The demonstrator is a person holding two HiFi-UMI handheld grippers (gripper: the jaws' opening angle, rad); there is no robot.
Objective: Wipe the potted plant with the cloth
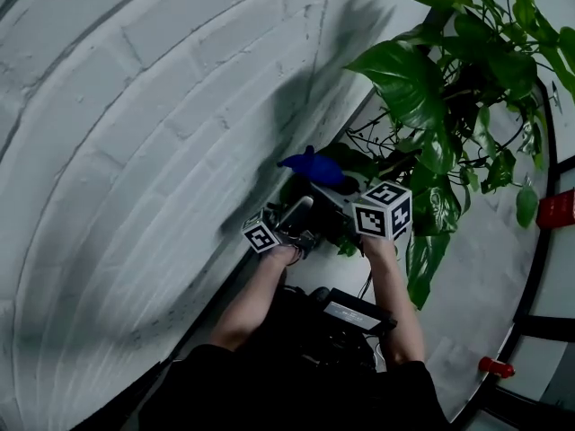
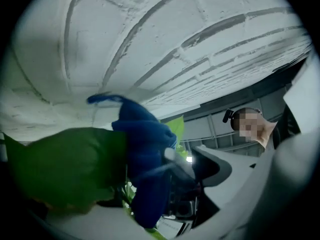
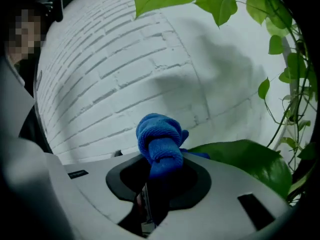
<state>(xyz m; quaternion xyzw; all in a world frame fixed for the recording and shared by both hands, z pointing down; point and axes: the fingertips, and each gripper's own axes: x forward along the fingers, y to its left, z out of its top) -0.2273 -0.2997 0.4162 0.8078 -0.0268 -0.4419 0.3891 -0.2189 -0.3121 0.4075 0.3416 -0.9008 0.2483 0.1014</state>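
Observation:
The blue cloth (image 3: 160, 143) is bunched up and clamped in my right gripper (image 3: 156, 170), which is shut on it; in the head view the cloth (image 1: 311, 165) sticks out ahead of both marker cubes. A broad green leaf (image 3: 246, 157) of the potted plant (image 1: 449, 88) lies against the cloth's right side. In the left gripper view the cloth (image 2: 145, 156) presses on a large blurred leaf (image 2: 65, 171) that fills the lower left and hides my left gripper's jaws. The left gripper (image 1: 286, 223) sits just left of the right one (image 1: 355, 206).
A white brick wall (image 1: 153, 124) curves across the left and top. More leaves and thin stems (image 3: 280, 59) hang at the right. Red objects (image 1: 557, 209) (image 1: 496, 366) sit by a dark frame at the right edge. A person's arms (image 1: 260, 294) reach up from below.

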